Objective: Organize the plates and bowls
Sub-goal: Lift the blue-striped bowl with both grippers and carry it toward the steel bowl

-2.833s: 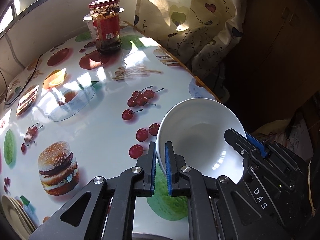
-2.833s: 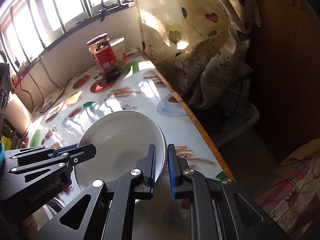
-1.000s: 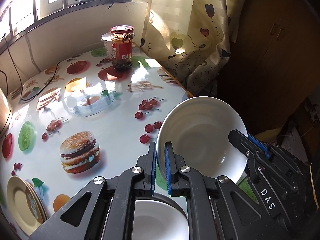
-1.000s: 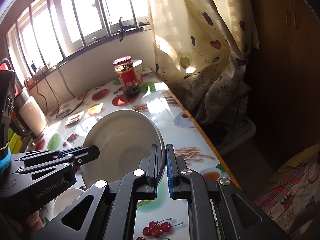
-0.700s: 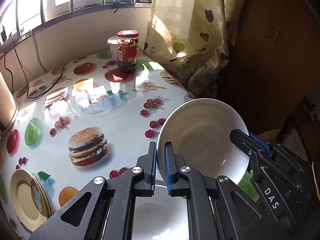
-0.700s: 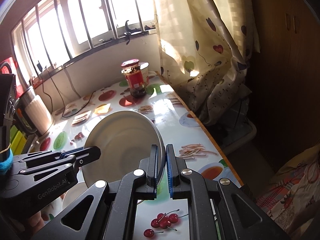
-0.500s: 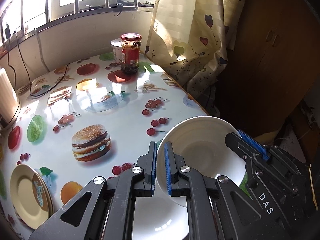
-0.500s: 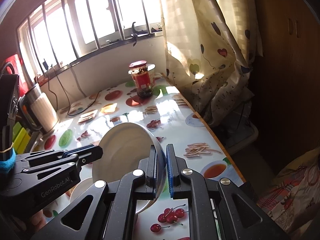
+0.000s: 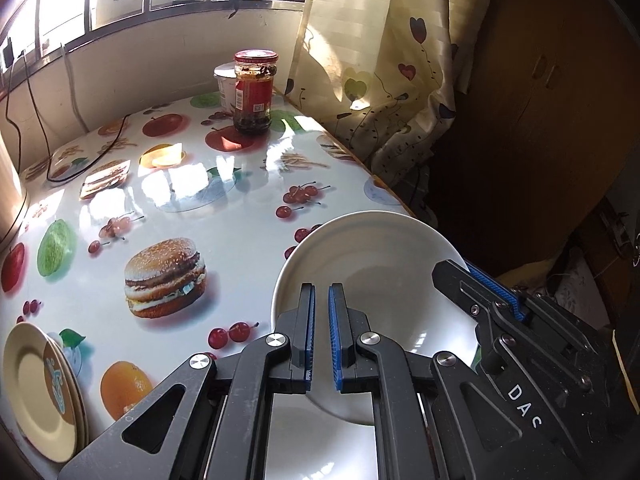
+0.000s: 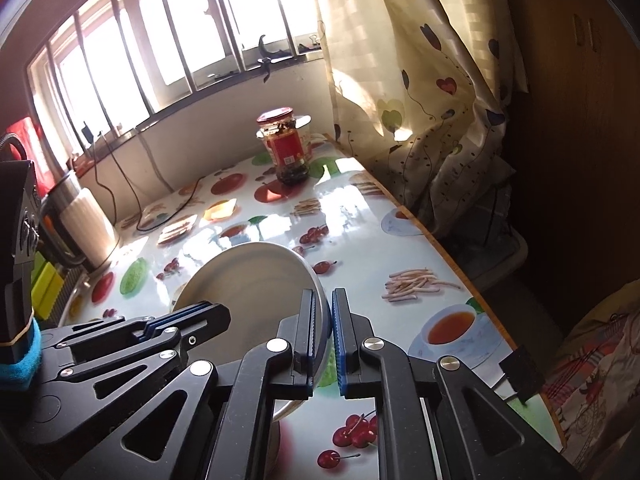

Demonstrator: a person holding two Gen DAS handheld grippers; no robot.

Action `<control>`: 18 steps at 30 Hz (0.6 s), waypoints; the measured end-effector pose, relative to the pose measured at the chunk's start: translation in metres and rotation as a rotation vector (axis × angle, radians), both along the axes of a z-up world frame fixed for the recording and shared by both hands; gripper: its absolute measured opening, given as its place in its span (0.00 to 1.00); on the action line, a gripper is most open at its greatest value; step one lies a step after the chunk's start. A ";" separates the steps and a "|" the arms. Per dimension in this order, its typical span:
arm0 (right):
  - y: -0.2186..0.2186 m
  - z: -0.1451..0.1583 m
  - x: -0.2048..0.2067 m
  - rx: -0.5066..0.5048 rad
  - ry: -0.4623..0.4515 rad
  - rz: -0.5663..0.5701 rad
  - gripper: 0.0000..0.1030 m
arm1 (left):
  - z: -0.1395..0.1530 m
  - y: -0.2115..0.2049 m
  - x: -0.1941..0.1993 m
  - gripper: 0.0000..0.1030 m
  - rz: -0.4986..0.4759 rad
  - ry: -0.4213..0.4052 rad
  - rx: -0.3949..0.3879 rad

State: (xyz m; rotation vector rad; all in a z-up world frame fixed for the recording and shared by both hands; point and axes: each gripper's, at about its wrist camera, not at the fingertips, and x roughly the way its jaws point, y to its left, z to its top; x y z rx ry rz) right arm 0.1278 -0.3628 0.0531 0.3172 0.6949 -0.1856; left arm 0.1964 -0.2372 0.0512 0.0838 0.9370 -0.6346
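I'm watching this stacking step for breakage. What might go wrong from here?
1. Both tongs pinch only the rim of the tilted white ceramic bowl; it may slip.
2. It hangs over another white bowl; a drop may chip both.
3. It is close to the table edge and may fall off.

Sunlit barred window, heart-print curtain, possibly wooden wardrobe.

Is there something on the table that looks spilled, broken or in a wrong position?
Nothing is spilled or broken. The white bowl is tilted only because both grippers pinch its rim. The jar stands upright, and the yellow plates sit at the table's edge.
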 end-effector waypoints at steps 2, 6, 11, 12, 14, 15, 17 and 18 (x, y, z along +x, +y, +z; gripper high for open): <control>0.000 -0.001 0.001 0.003 0.006 0.002 0.09 | 0.005 0.006 0.001 0.07 0.012 -0.011 -0.028; 0.002 0.001 0.001 -0.012 0.003 -0.002 0.09 | 0.018 0.018 0.000 0.07 0.029 -0.060 -0.068; 0.000 -0.001 -0.001 -0.005 0.004 -0.009 0.09 | 0.017 0.037 0.015 0.09 0.105 -0.038 -0.096; 0.000 -0.001 -0.002 -0.002 0.002 -0.011 0.08 | 0.012 0.038 0.019 0.10 0.105 -0.002 -0.098; -0.001 -0.002 -0.002 -0.001 0.004 -0.012 0.08 | 0.002 0.034 0.024 0.10 0.089 0.053 -0.080; -0.001 -0.002 -0.003 0.002 0.004 -0.012 0.08 | -0.002 0.033 0.024 0.10 0.089 0.070 -0.068; -0.002 -0.002 -0.003 -0.001 0.005 -0.013 0.08 | -0.006 0.032 0.022 0.10 0.092 0.084 -0.069; -0.002 -0.003 -0.004 -0.002 0.006 -0.017 0.08 | -0.007 0.032 0.021 0.10 0.094 0.083 -0.074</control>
